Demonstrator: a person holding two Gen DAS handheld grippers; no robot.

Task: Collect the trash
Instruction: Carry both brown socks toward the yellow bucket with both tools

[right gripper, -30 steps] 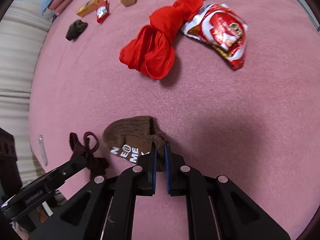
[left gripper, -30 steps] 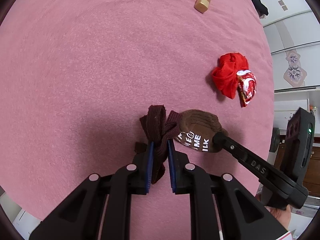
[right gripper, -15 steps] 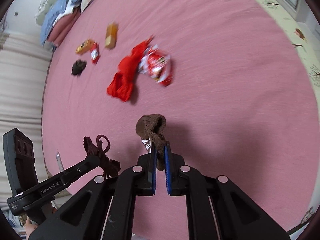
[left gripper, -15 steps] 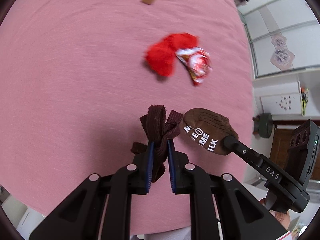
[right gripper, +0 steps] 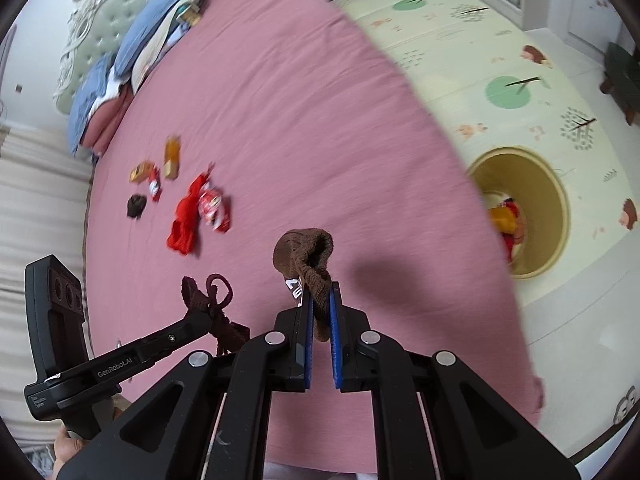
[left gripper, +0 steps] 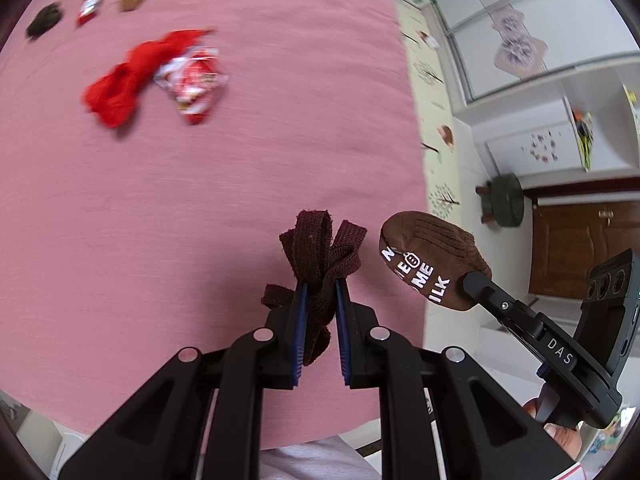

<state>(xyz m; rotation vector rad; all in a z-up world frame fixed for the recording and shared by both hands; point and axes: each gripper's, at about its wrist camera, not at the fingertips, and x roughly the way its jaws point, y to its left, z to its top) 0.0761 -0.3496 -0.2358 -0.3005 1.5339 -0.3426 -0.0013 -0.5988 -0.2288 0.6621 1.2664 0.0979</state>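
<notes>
Left gripper [left gripper: 320, 292] was clamped on a dark maroon sock [left gripper: 320, 256]; right gripper [right gripper: 319, 300] clamped on a brown lettered sock [right gripper: 306, 258]. Both hung above the pink bed [right gripper: 280, 100]. Red wrapper [right gripper: 214, 208] lay on bed, touching red cloth [right gripper: 184, 220].

Ahead of both jaws: open pink bedspread [left gripper: 200, 220], unobstructed. Far ahead, clustered obstacles: red cloth [right gripper: 185, 220], snack packet [right gripper: 214, 206], small wrappers [right gripper: 154, 184]. Right of the right jaws: bare floor mat [right gripper: 520, 60], yellow bin [right gripper: 556, 200] standing open.
</notes>
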